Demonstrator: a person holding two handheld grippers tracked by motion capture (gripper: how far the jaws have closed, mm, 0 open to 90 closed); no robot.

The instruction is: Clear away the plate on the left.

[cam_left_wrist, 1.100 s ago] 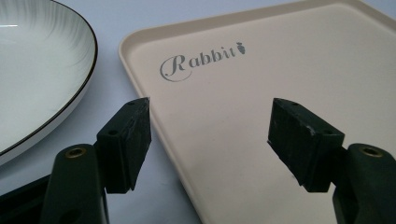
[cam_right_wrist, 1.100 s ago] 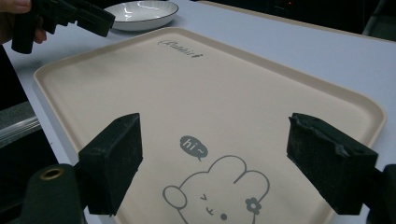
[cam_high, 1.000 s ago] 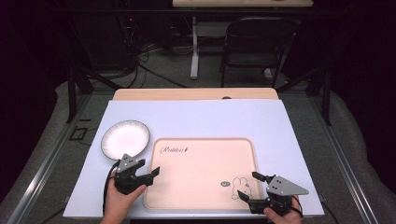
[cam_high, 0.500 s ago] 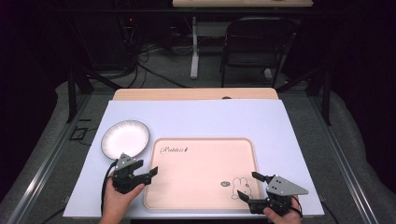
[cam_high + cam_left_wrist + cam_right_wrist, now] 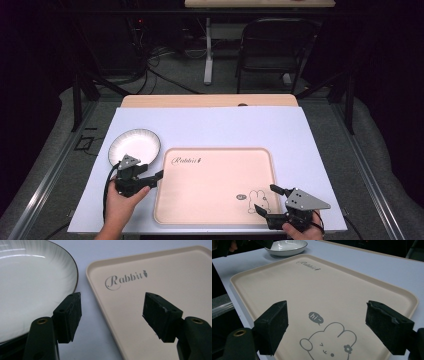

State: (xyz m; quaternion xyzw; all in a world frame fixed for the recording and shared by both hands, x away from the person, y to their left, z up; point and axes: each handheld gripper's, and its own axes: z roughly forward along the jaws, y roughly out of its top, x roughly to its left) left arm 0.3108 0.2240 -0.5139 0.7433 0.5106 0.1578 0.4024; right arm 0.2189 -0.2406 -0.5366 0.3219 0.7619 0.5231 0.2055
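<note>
A white plate with a dark rim point(image 5: 134, 146) point(image 5: 30, 282) lies on the pale table sheet, just left of a beige tray point(image 5: 215, 195) point(image 5: 170, 277) point(image 5: 312, 287) printed with "Rabbit" and a cartoon rabbit. My left gripper point(image 5: 152, 173) point(image 5: 113, 307) is open and empty, low over the gap between the plate's near rim and the tray's left edge. Open and empty too, my right gripper point(image 5: 266, 198) point(image 5: 329, 322) hovers over the rabbit drawing at the tray's near right corner. In the right gripper view the plate point(image 5: 287, 246) sits beyond the tray's far corner.
The pale sheet point(image 5: 310, 140) covers most of a wooden table whose far edge point(image 5: 210, 101) shows behind it. A dark chair point(image 5: 272, 47) and a desk leg point(image 5: 208, 55) stand on the floor beyond. The table's near edge runs right under both hands.
My left gripper has edged slightly forward, toward the plate's near rim. The right gripper, plate and tray have stayed where they were.
</note>
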